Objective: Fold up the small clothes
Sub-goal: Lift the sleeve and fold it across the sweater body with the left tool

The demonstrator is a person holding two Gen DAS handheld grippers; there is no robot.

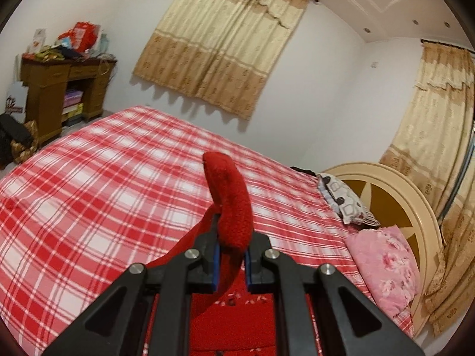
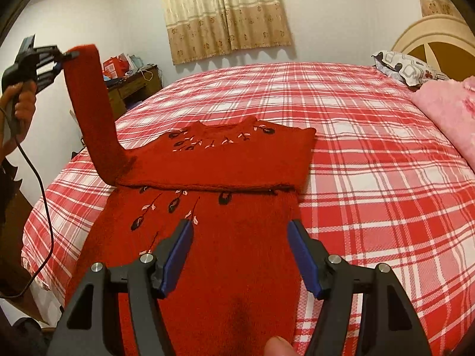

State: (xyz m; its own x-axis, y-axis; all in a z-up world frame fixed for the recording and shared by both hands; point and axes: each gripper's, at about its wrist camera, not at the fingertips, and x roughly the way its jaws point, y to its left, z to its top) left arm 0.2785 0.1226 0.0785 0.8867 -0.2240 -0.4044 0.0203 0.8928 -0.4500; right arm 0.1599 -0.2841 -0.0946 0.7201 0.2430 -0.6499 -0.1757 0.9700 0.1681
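A small red knit sweater (image 2: 225, 163) with dark embroidered flowers lies flat on the red plaid bed (image 2: 371, 163). Its right sleeve lies folded across the chest. My left gripper (image 2: 63, 56) is shut on the cuff of the left sleeve (image 2: 89, 112) and holds it up high above the bed's left side. In the left wrist view the cuff (image 1: 230, 198) sticks up from between the shut fingers of the left gripper (image 1: 231, 255). My right gripper (image 2: 240, 234) is open and empty, hovering over the sweater's lower body.
A patterned pillow (image 2: 406, 69) and a pink blanket (image 2: 445, 112) lie at the bed's head by the cream headboard (image 2: 436, 35). A cluttered wooden desk (image 1: 65, 89) stands by the far wall. The person's hand (image 2: 22, 101) and a black cable (image 2: 41, 195) are at the left.
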